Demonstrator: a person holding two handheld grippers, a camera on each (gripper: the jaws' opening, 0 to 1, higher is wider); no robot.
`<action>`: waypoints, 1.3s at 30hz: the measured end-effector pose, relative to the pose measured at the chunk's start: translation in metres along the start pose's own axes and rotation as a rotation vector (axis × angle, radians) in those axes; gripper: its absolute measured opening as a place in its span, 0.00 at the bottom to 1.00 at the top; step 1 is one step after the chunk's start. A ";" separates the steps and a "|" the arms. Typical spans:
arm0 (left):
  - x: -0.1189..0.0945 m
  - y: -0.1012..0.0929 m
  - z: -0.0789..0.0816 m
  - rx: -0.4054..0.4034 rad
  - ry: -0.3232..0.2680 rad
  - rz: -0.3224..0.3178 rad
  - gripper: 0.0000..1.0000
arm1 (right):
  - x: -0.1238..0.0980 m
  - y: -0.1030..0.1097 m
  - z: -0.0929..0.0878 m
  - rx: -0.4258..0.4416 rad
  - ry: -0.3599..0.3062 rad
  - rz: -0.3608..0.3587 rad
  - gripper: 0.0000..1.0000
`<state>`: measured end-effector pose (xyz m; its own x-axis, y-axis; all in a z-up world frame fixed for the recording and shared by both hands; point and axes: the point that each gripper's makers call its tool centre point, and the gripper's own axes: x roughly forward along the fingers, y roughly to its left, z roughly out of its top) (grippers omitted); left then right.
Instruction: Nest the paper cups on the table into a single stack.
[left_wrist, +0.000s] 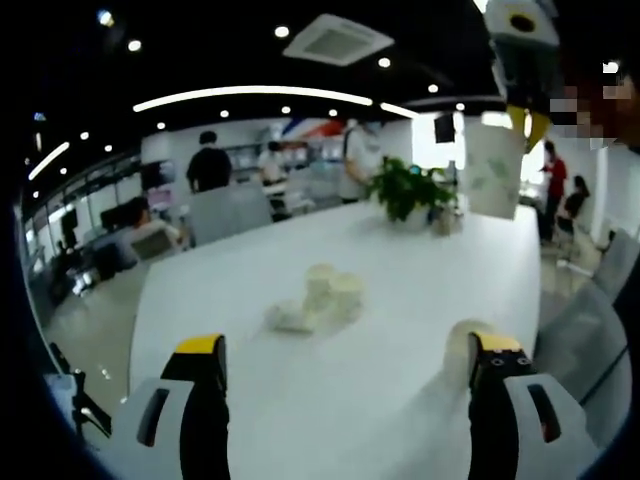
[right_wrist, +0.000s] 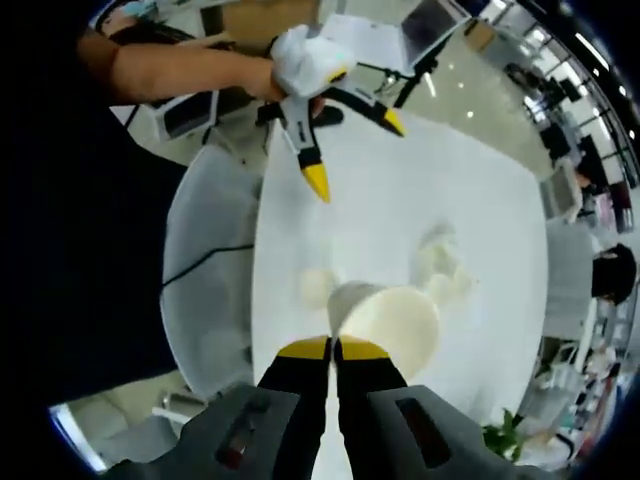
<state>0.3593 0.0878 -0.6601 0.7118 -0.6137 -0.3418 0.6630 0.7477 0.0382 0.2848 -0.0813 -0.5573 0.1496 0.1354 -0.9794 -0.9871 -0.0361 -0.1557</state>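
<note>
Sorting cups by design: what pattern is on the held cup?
White cup with faint green leafy print; left gripper view.

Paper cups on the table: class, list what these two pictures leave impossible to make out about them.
- Cluster of cups, left gripper view: blurred, so their number and which are nested cannot be counted.
- Cup by the tool tip, left gripper view: partly hidden behind the left tool.
- Held cup, right gripper view: its near rim is covered by the right tool.
</note>
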 end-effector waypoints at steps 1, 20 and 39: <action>0.000 0.000 0.000 0.002 0.001 0.001 0.98 | 0.002 0.000 0.000 -0.003 0.002 0.001 0.00; 0.004 -0.008 -0.008 -0.033 -0.004 -0.001 0.98 | 0.048 0.009 -0.011 0.082 0.002 0.025 0.00; 0.009 -0.017 -0.025 -0.005 0.050 -0.004 0.98 | 0.090 0.021 -0.010 0.122 0.004 0.050 0.00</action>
<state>0.3486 0.0762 -0.6876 0.6969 -0.6030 -0.3882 0.6643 0.7467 0.0326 0.2784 -0.0802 -0.6498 0.1003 0.1321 -0.9862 -0.9928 0.0785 -0.0904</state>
